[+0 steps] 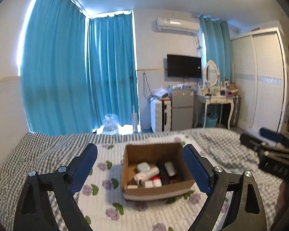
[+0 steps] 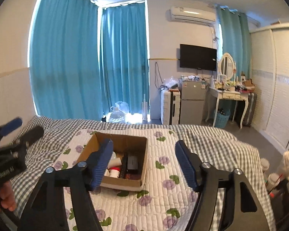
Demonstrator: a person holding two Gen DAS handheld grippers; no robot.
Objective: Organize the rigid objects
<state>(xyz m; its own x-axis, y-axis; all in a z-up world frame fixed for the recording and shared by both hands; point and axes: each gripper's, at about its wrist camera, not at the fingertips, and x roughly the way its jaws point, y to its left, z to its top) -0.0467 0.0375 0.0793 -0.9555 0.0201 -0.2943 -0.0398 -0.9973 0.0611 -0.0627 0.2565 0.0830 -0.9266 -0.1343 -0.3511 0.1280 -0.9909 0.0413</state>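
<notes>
Cardboard box (image 1: pixel 156 190) sits open-topped on the floral quilt (image 1: pixel 106 198) of the bed, and the task's things are already jumbled inside it: a white bottle (image 1: pixel 147 173) lying on its side, a white case (image 1: pixel 143 166), a dark flat remote (image 1: pixel 163 173), a grey block (image 1: pixel 170 168), some small white plugs (image 1: pixel 153 183) and something red that is too hidden to name; the left gripper (image 1: pixel 140 168) hovers above and short of the box with its 2 fingers spread wide and nothing between them; the right gripper (image 2: pixel 144 163) is likewise splayed and empty, its left finger (image 2: pixel 103 161) overlapping the box's near wall in view, though whether it touches I cannot tell; the risks look like these: the quilt is soft, so a push on the wall could tip or slide the box rather than hold it; the pieces are packed touching one another, so closing on 1 may drag or pinch a neighbour; the bottle is round and smooth and would likely roll out of a shallow grip; both grippers aim at the same small opening and could knock together; bottles (image 2: pixel 272 180) at the right bed edge could be brushed off by a wide swing
</notes>
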